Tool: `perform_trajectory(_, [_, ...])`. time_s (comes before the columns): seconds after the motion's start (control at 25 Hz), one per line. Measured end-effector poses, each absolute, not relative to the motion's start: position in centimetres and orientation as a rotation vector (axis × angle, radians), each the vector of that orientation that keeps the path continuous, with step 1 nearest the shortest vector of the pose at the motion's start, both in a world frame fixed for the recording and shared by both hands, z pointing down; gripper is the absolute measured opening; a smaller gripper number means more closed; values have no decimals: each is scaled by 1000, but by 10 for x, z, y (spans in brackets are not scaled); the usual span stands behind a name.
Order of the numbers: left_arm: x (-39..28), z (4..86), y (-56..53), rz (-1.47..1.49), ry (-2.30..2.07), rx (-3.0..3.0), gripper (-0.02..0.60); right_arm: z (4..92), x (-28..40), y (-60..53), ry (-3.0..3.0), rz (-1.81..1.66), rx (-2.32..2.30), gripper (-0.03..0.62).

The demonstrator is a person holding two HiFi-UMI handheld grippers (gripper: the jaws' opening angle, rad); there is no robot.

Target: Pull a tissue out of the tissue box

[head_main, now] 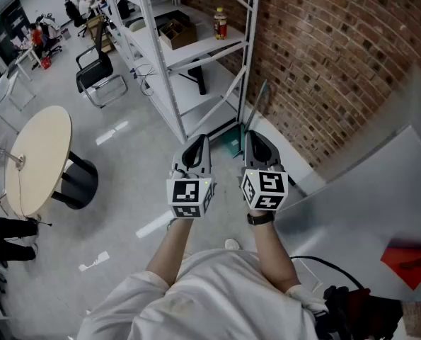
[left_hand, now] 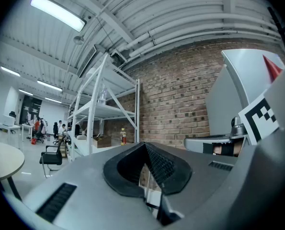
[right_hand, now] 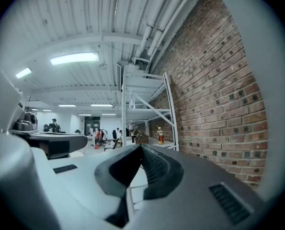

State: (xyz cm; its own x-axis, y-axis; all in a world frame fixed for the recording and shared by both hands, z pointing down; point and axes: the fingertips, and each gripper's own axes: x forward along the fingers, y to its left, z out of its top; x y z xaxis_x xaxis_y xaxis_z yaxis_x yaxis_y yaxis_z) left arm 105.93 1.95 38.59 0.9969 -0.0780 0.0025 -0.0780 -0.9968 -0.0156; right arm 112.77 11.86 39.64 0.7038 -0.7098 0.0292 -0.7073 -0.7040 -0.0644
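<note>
No tissue box shows in any view. In the head view my left gripper (head_main: 202, 140) and right gripper (head_main: 250, 136) are held side by side at chest height, level, pointing at a white shelf rack (head_main: 196, 55). The left gripper (left_hand: 144, 144) has its jaws meeting at the tips with nothing between them. In its own view the right gripper (right_hand: 141, 147) is likewise shut and empty. The right gripper's marker cube (left_hand: 259, 119) shows at the right of the left gripper view.
The rack carries a bottle (head_main: 220, 22) and a cardboard box (head_main: 176, 32). A brick wall (head_main: 323, 62) runs along the right. A grey slanted panel (head_main: 366, 211) with a red mark (head_main: 408, 261) stands close at my right. A round table (head_main: 37, 158) and an office chair (head_main: 97, 73) stand left.
</note>
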Motion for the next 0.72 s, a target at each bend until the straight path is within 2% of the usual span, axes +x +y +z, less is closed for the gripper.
perform_trajectory(0.32, [1038, 397, -28, -32, 247, -3129, -9, 404, 1115, 74, 1285, -106, -2818, 2])
perform_trajectory(0.72, [951, 405, -102, -66, 545, -3114, -9, 414, 1040, -17, 1577, -164, -2690, 2])
